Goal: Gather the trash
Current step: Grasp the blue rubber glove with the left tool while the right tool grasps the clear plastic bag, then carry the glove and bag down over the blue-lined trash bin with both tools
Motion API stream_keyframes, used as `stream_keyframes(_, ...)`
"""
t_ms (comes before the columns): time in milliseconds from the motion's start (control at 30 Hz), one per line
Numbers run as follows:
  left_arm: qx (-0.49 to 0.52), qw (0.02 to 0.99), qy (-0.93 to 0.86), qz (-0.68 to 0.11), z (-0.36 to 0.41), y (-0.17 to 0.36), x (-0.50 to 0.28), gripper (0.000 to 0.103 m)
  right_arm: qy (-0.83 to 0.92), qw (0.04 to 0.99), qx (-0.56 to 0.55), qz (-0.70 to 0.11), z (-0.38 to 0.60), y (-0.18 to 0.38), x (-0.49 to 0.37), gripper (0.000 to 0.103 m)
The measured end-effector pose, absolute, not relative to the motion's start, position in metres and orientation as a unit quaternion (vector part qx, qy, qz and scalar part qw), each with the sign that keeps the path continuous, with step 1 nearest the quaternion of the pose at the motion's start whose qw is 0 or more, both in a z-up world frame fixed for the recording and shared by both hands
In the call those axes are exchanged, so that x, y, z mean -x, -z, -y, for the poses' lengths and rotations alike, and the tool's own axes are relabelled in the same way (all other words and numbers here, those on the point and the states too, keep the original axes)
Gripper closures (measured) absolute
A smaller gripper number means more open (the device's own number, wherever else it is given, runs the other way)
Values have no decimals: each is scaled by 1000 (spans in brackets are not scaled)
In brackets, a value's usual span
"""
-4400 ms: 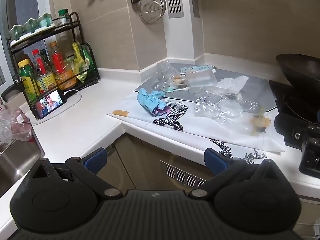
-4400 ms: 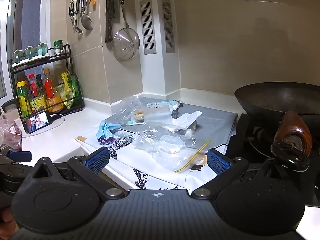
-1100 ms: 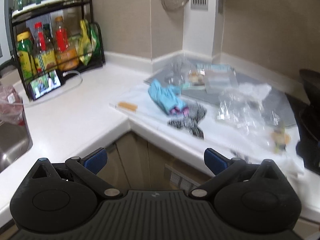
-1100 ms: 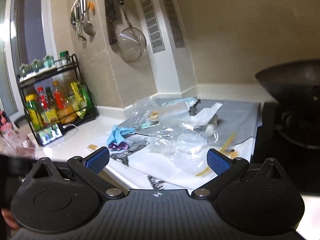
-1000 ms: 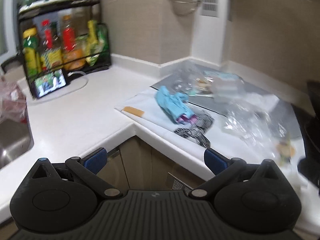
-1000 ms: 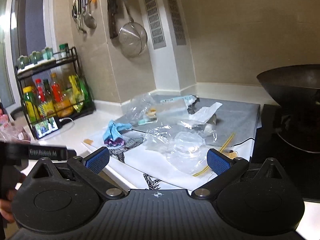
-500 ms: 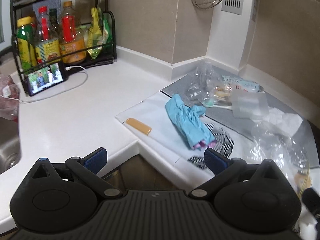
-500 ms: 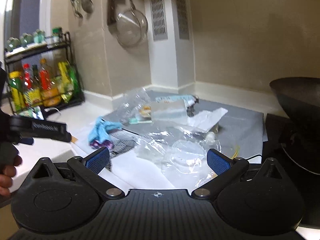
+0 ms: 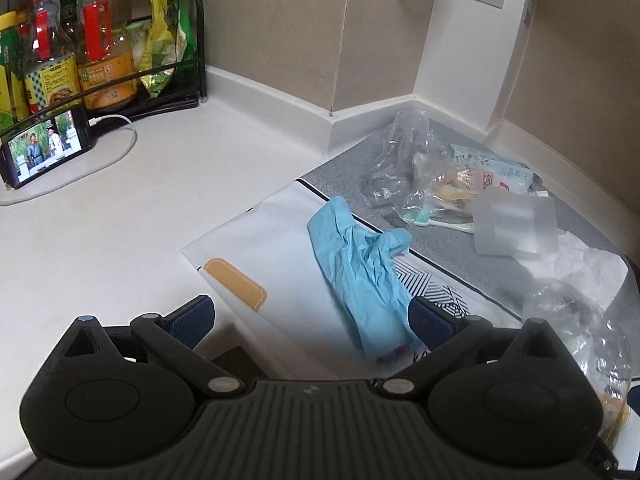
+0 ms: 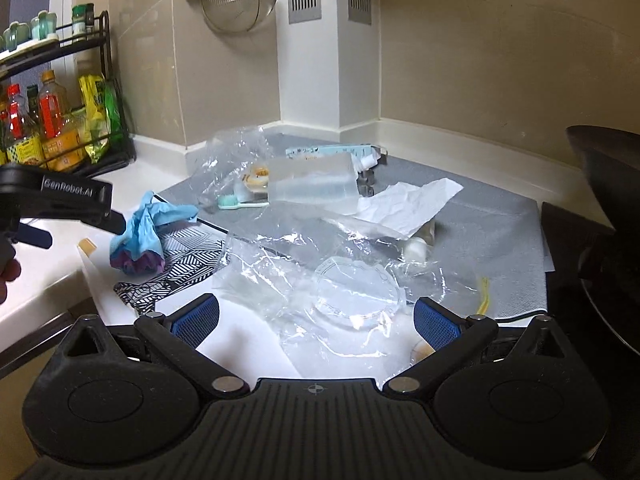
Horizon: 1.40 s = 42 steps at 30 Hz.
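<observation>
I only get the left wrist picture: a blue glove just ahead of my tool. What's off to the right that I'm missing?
Observer: A dark wok sits at the far right, past the grey mat.
Operator: And the shiny clutter at my right edge?
Observer: It's crumpled clear film with a round clear lid in it, just ahead of the open right tool.
Operator: Is my tool touching the glove?
Observer: In the right wrist view, one finger of the left tool overlaps the edge of the blue glove. I cannot tell if it touches.
</observation>
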<state>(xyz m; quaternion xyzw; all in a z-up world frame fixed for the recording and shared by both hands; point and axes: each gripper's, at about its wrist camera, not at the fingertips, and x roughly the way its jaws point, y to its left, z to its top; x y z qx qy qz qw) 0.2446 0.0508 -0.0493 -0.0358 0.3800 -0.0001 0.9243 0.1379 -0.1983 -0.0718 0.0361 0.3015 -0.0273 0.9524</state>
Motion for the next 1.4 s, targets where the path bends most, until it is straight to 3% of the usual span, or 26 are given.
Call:
stream_keyframes(367, 14, 910, 11, -415, -27, 72, -289, 0, 29, 940, -30, -338, 203, 98, -168, 0)
stream_keyframes(567, 8, 906, 15, -422, -24, 77, -295, 0, 33, 947, -26, -318, 205, 108, -169, 0)
stream_keyframes(633, 36, 908, 15, -418, -31, 71, -294, 8, 27, 950, -45, -308, 211, 107, -167, 9)
stream_keyframes(700, 61, 907, 25, -416, -38, 68, -294, 30, 25, 950, -43, -310, 214, 107, -168, 23)
stream_keyframes(733, 65, 903, 34, -424, -39, 67, -296, 46, 20, 949, -43, -311, 214, 108, -168, 33)
stream_keyframes(800, 62, 899, 48, -431, -37, 67, -297, 56, 16, 949, -38, -311, 213, 108, -167, 50)
stream_keyframes(833, 55, 901, 49, -429, -35, 67, -297, 68, 14, 950, -33, -310, 212, 108, -166, 58)
stream_keyframes(867, 50, 902, 53, -426, -34, 66, -295, 74, 15, 952, -32, -304, 211, 106, -164, 64)
stream_keyframes(933, 48, 904, 61, -420, -33, 62, -289, 75, 18, 958, -37, -285, 213, 101, -158, 78)
stream_keyframes(1033, 46, 913, 70, -400, -35, 52, -272, 76, 19, 967, -49, -248, 219, 90, -148, 86)
stream_keyframes(1400, 75, 936, 97, -330, -72, 12, -174, 79, -1, 984, -58, -170, 213, 47, -101, 86)
